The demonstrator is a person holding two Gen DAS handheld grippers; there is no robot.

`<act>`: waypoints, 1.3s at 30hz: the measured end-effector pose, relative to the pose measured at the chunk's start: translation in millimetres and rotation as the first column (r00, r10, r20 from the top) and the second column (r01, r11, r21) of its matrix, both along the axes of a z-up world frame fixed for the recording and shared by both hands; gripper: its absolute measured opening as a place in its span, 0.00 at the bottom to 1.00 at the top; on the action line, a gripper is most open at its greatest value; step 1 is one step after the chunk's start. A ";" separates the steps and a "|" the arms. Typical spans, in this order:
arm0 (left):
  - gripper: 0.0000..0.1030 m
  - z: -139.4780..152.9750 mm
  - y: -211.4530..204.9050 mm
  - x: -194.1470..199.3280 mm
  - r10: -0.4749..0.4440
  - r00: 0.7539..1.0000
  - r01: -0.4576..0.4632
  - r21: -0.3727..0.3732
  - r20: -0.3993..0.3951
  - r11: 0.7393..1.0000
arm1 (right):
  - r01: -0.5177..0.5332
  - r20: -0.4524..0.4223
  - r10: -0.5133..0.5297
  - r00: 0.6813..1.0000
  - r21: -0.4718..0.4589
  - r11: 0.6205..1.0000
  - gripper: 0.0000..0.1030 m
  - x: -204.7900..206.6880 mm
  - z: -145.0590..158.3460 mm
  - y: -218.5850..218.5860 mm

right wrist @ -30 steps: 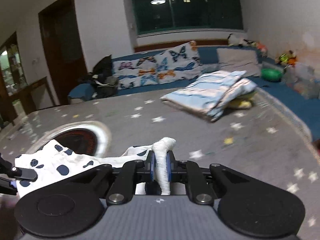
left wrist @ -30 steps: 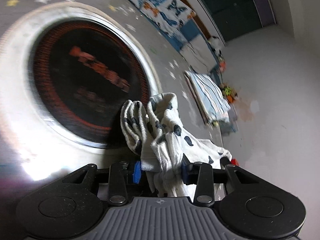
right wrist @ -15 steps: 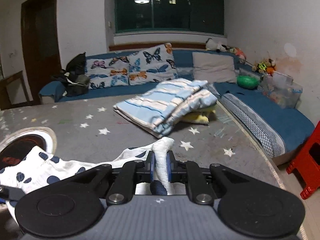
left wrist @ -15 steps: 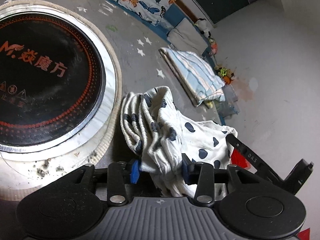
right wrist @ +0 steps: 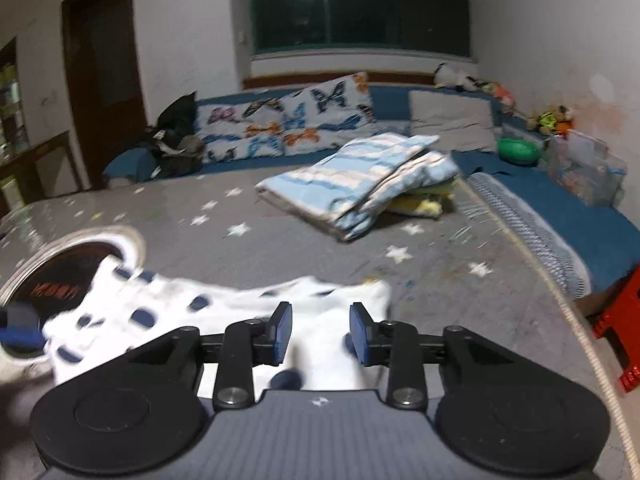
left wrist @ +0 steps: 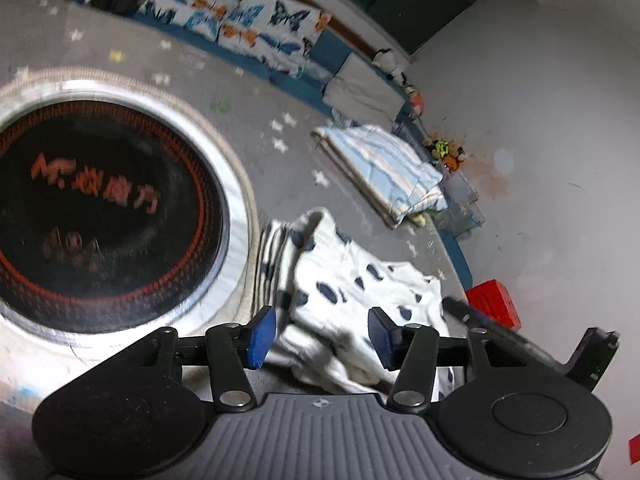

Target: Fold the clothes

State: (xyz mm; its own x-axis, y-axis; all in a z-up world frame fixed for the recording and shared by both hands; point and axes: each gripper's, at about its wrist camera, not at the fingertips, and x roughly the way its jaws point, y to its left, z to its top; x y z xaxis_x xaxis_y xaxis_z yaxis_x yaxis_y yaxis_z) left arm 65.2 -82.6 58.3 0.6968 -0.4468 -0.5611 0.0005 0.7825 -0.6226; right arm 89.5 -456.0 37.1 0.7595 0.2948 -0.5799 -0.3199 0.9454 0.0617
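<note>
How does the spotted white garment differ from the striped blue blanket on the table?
The spotted garment is white with dark blue dots; the striped blanket has light blue and white bands. The garment lies rumpled beside the round cooktop, between the open grippers; the blanket is neatly folded, farther back. Both rest on the grey star-patterned table.

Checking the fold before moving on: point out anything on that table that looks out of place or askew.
The spotted garment lies crumpled in a rumpled heap, not flat, one edge reaching the rim of the round cooktop set into the table. Both claws, left and right, stand open over it.
</note>
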 end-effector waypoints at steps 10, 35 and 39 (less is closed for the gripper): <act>0.47 12.6 -31.3 40.3 -0.119 0.991 0.115 0.058 0.057 0.992 | -0.029 -0.065 0.029 0.997 0.002 1.000 0.33 21.3 -17.2 20.7; 0.45 -4.3 -50.6 41.7 -0.189 0.980 0.175 0.186 0.061 0.967 | -0.130 -0.049 0.128 0.991 -0.029 0.991 0.54 -35.4 -7.8 33.1; 0.45 -7.9 -55.0 35.3 -0.204 0.977 0.187 0.205 0.064 0.961 | -0.125 -0.028 0.124 0.992 -0.039 0.991 0.55 -61.1 -11.2 29.5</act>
State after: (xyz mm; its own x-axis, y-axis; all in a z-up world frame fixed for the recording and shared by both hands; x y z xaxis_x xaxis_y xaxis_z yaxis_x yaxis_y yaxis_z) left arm 100.5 -137.6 50.4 0.6550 -0.4655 -0.5952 0.2113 0.8691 -0.4473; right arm 28.4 -426.5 25.9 0.7031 0.3617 -0.6123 -0.4338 0.9004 0.0337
